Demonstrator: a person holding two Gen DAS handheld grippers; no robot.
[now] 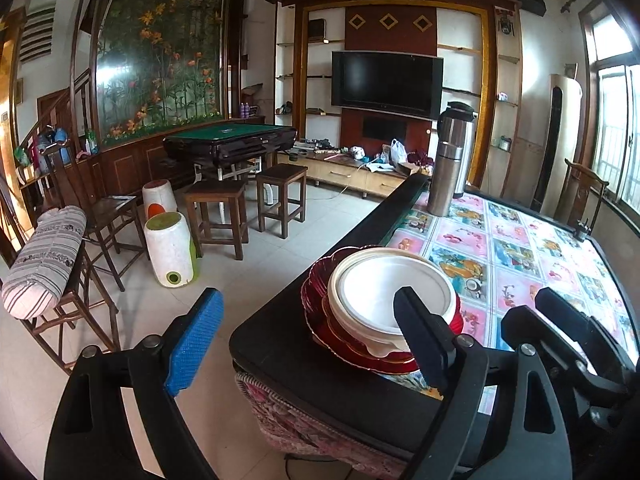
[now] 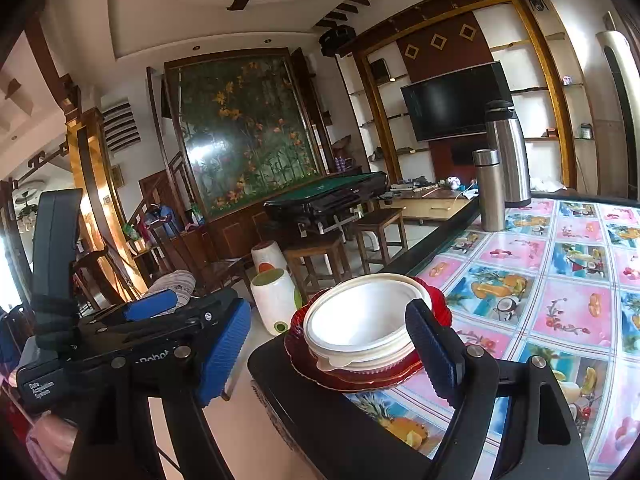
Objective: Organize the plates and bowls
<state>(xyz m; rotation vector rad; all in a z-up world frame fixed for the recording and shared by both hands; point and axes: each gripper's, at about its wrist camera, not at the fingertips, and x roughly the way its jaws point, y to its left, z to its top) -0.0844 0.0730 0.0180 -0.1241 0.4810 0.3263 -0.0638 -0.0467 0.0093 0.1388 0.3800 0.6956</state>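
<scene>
Living-room setup, with a tabletop (image 1: pixel 520 248) under a fruit-print cover and a dark border. The stack sits on its near corner: white bowls (image 1: pixel 384 296) nested in red plates (image 1: pixel 352 344), partly on the border, so close to the edge.

From the left gripper (image 1: pixel 308 340) the stack is dead ahead at 12 o'clock, its right finger overlapping the near rim; whether it touches, can't tell. Jaws spread wide, holding nothing. The right gripper (image 2: pixel 332 344) sees it at about 12 too, also apart and empty. Both look about equally near, honestly.

Further out at 1 o'clock stand a steel flask (image 2: pixel 490 190) and a taller thermos (image 2: pixel 508 152), well apart from the stack, so not in the way.
</scene>
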